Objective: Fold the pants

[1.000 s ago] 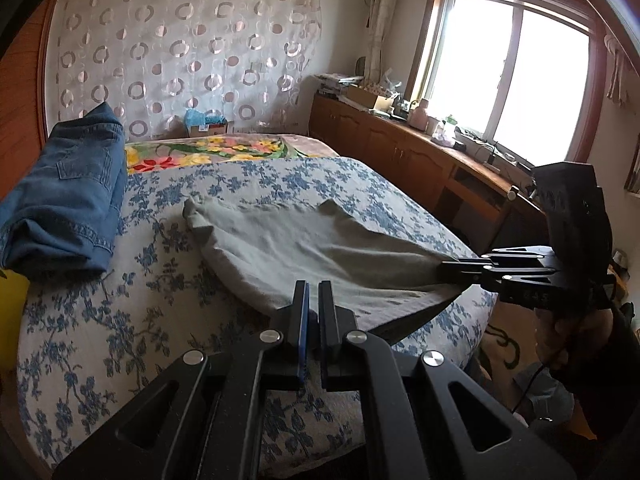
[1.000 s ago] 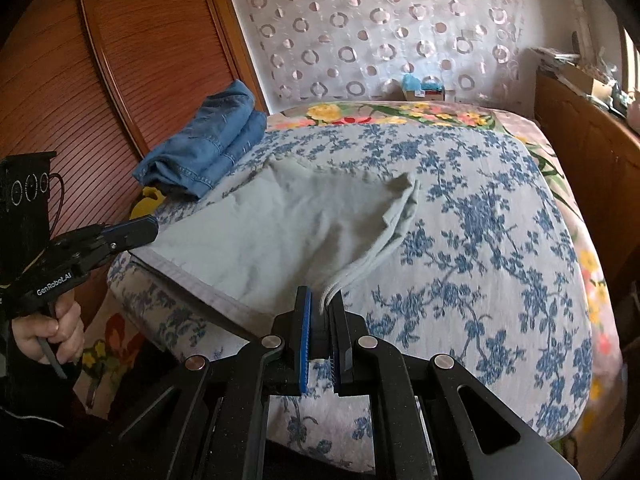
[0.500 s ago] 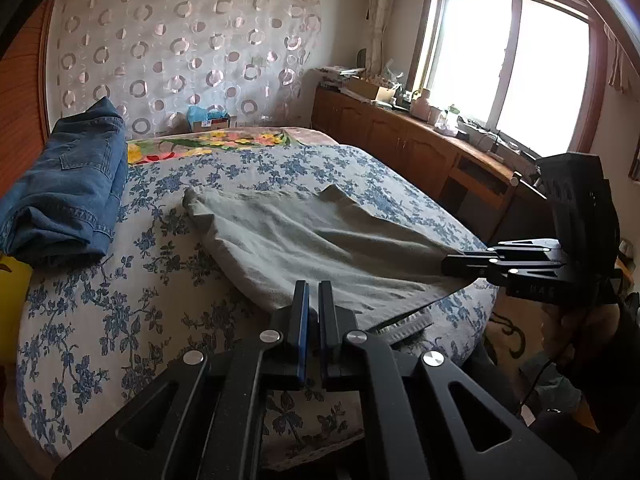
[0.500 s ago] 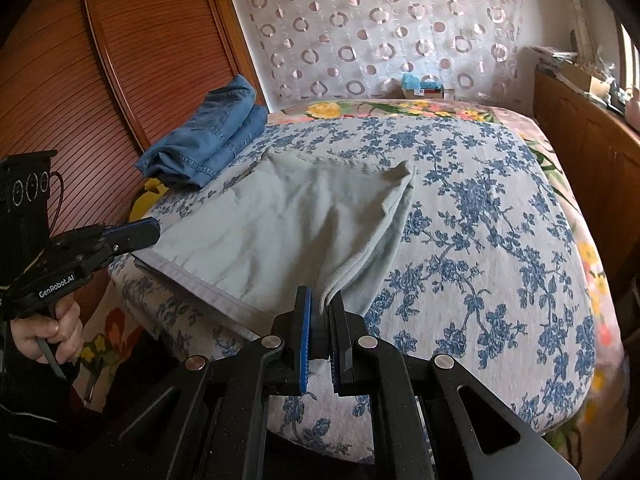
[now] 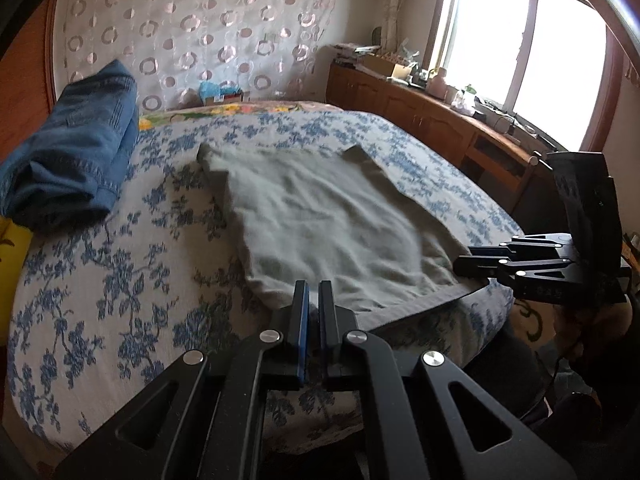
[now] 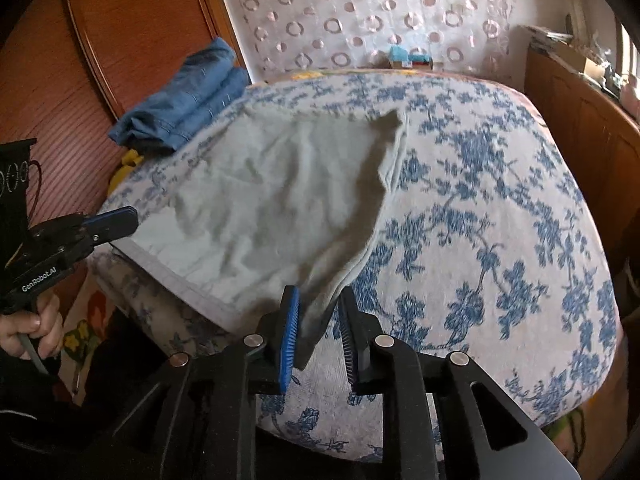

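Grey-green pants [image 5: 328, 216] lie folded flat on the blue-flowered bed [image 5: 120, 264], their near edge at the bed's front edge; they also show in the right wrist view [image 6: 272, 208]. My left gripper [image 5: 314, 292] is shut on the near left corner of the pants; it also shows in the right wrist view [image 6: 120, 220]. My right gripper [image 6: 318, 300] has its jaws parted, with the pants' near right corner lying loose between them; it also shows in the left wrist view [image 5: 468, 266].
Folded blue jeans [image 5: 68, 152] lie at the bed's left side, next to a wooden headboard [image 6: 132, 28]. A wooden cabinet [image 5: 432, 120] under the window runs along the bed's right side. A small box [image 5: 220, 94] stands at the far end.
The pants have been lowered and drawn toward the bed's front edge and now lie flat. My right gripper has opened; it was shut on the pants' corner before.
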`<state>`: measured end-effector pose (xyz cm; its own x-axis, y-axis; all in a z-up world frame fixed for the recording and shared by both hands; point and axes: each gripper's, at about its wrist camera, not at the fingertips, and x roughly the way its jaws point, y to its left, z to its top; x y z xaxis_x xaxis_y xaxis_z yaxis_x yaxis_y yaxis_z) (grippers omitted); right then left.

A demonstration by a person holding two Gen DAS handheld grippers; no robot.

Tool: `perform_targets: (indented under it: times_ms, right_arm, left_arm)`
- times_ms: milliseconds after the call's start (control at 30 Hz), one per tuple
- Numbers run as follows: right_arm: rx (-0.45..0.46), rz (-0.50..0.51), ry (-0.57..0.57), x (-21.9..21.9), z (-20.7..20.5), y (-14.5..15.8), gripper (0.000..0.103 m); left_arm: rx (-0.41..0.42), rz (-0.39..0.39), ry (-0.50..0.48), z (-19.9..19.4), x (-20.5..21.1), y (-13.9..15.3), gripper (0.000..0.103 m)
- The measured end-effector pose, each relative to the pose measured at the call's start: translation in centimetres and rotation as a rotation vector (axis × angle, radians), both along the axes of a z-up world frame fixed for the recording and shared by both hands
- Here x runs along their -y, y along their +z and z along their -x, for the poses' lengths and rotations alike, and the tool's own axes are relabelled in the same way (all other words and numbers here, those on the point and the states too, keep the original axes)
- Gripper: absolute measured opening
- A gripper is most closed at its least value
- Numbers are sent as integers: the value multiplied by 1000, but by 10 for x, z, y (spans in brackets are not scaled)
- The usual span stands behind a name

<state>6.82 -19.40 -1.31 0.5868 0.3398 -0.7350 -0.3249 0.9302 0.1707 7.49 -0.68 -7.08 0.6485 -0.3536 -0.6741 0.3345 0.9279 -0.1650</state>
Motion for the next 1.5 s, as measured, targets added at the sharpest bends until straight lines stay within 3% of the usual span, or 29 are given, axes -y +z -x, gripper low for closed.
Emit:
perform_targets:
  times_ms: [333,633,767,1067,1233,1367,1500]
  right_arm:
    - [-18,-4,-11,-8,3,-9,37]
    - [23,67,27,-29,10,-9,37]
    - [24,55,43,-31,10,-10,27]
    - [32,36,57,-28,9,-12,10]
    - [39,2,53,-22,10,-11,9]
    - [51,-28,57,-18,12,-8,9]
    - [67,-54,59,-13,12,-1,9]
  left_arm:
    - [-57,7,29,0,-9,-25,5]
    - [-78,19,41,1,-10,-30,6]
    - [-90,-14,66,1,-10,-32,25]
    - [-74,-31,69,11,-8,-32,35]
    - [-77,-13,66,13,-11,-32,33]
    - [-92,16,27,13,-7,-30,9]
    - [-76,48,17,11,-6,-18,7]
